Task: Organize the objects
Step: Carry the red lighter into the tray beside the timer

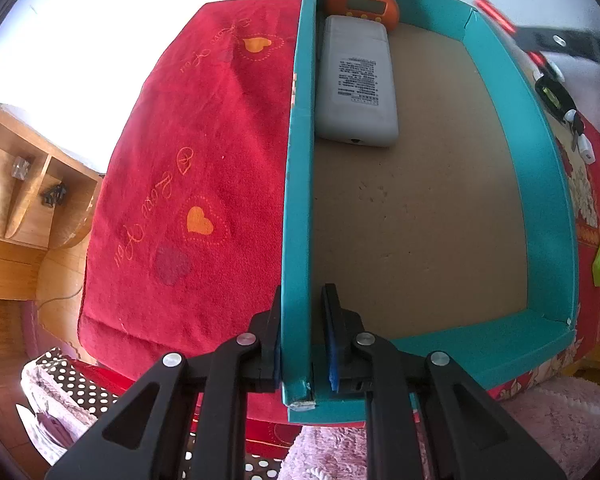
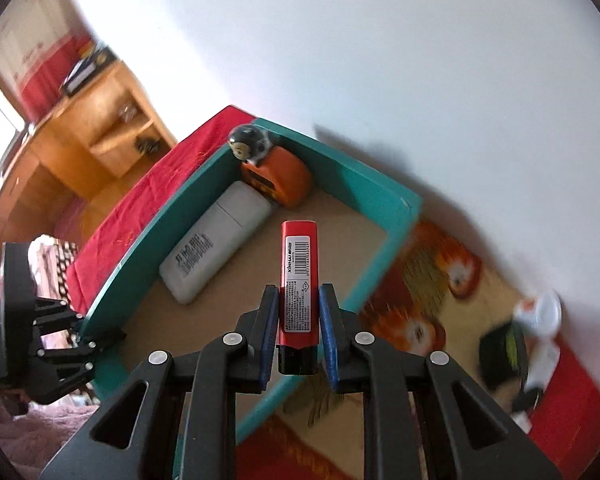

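- The red lighter (image 2: 298, 280) carries a white barcode label with "XINHAI" printed along it; the smaller print is too fine to read.
- The right tool (image 2: 298, 332) is clenched on the lighter's lower half, black cap nearest the camera, long axis running away from the camera over the teal box (image 2: 380, 196).
- In the box, a white power bank (image 1: 356, 84) lies lengthwise against the left wall, label up (text unreadable), touching an orange clock (image 1: 362, 4) topped by a monkey figure in the far corner.
- The left tool (image 1: 300, 344) is clamped on the box's left wall near its front corner.
- The red cloth (image 1: 188, 168) beside the box shows hearts and cursive script, illegible.
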Demonstrator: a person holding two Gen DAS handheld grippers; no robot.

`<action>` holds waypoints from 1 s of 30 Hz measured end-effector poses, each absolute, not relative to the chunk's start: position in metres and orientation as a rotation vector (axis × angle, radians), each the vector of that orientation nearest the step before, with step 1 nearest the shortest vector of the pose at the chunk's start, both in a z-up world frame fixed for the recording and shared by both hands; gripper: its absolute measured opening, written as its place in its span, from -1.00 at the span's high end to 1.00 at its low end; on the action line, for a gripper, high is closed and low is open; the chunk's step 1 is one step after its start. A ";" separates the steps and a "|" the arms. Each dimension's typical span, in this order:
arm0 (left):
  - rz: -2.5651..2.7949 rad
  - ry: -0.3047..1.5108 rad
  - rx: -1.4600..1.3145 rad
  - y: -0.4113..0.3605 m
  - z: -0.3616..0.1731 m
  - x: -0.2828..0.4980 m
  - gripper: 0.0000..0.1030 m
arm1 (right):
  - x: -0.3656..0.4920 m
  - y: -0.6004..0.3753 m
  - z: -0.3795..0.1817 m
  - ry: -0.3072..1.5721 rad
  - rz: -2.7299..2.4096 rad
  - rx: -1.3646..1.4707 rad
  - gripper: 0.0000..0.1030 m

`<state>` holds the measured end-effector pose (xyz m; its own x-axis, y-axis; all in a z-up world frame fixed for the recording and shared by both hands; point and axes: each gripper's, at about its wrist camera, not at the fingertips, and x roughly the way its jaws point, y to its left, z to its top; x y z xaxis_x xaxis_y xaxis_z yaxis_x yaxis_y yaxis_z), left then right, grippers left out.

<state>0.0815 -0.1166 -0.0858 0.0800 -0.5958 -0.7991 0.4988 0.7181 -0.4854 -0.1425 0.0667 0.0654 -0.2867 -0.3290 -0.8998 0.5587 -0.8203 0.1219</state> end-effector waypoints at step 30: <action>-0.707 1.251 -0.223 -0.113 -0.078 0.092 0.74 | -0.198 0.004 -0.018 1.223 -1.797 1.323 0.48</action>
